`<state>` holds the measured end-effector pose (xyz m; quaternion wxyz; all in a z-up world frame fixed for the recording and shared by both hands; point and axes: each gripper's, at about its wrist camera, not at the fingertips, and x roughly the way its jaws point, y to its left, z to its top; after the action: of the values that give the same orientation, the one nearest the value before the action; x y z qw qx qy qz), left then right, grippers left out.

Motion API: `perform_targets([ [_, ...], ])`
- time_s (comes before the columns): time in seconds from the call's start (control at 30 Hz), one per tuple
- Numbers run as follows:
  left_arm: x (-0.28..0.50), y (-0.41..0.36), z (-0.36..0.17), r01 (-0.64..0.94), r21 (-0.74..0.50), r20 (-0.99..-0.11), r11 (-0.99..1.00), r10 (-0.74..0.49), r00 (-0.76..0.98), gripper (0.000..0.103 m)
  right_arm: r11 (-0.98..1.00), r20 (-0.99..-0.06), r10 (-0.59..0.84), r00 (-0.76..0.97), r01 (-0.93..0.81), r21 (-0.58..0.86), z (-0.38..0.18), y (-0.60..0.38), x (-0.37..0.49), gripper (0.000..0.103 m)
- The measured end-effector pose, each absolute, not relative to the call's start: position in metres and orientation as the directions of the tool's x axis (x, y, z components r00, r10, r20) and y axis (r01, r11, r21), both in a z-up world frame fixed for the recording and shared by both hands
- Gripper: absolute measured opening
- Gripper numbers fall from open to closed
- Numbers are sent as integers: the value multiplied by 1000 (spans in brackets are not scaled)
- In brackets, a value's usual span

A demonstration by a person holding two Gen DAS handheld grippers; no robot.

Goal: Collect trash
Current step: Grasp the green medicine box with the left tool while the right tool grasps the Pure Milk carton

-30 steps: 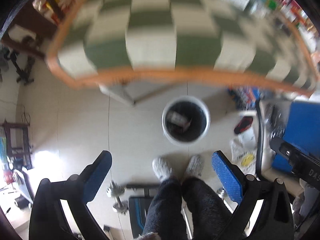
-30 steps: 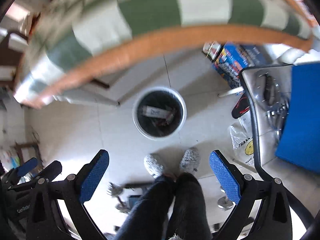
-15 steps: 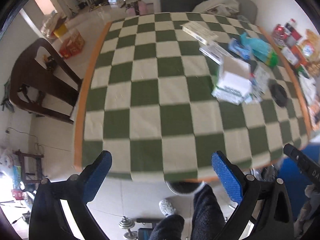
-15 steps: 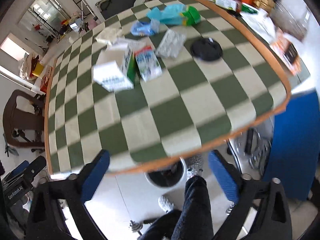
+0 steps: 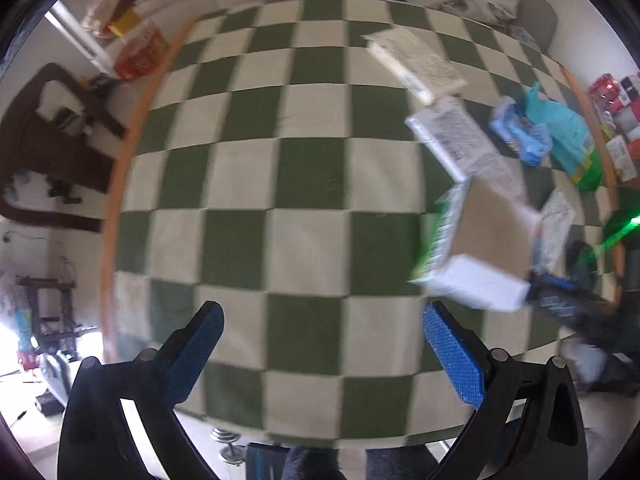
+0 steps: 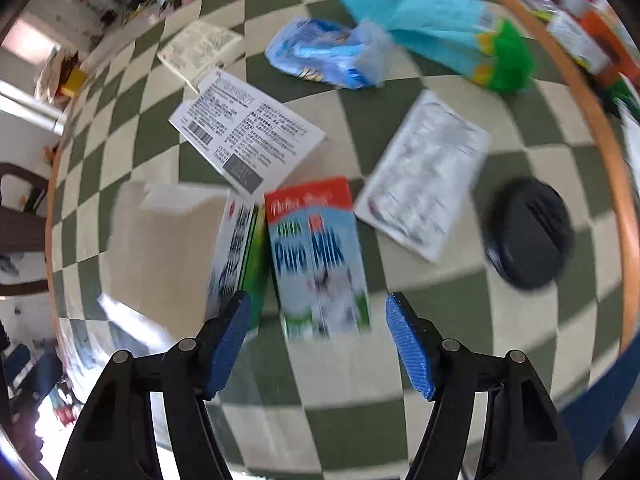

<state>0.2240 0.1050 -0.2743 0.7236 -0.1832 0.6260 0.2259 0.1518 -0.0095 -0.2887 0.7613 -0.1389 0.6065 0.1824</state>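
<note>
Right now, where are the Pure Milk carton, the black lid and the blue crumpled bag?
Pure Milk carton (image 6: 316, 256), right wrist view, front panel.
Black lid (image 6: 526, 234), right wrist view, top centre.
Blue crumpled bag (image 6: 328, 54), right wrist view, middle.

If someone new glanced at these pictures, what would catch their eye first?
Probably the green-and-white checked tablecloth filling both views. Next, the red-topped milk carton lying flat just ahead of the right gripper, whose jaws are closing with nothing between them yet, and the bright turquoise bag beyond it.
</note>
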Motion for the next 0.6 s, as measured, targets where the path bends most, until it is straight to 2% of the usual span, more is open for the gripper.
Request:
perform_targets([
  [0.03,233,101,-276,-542,0,-990,841,76,118,102,888,-979,114,169,-460,24,-296,-5,160,65],
  [0.07,242,97,-277,-525,-16,-991,851,57,123,102,883,-982,114,151,-468,31,-301,-3,164,57],
  [0.1,253,90,-278,-500,-28,-991,865,41,126,101,878,-985,108,131,-478,33,-307,-2,170,56],
  [0.3,301,55,-293,-366,-89,-992,926,-50,115,101,886,-990,104,90,-461,51,-308,-34,189,55],
  [0.47,329,28,-321,-209,-29,-1000,977,-28,6,101,900,-993,106,54,-430,73,-308,-68,199,55],
  [0.6,341,27,-349,-195,1,-998,981,-12,-66,101,896,-994,102,39,-438,74,-311,-74,203,55],
])
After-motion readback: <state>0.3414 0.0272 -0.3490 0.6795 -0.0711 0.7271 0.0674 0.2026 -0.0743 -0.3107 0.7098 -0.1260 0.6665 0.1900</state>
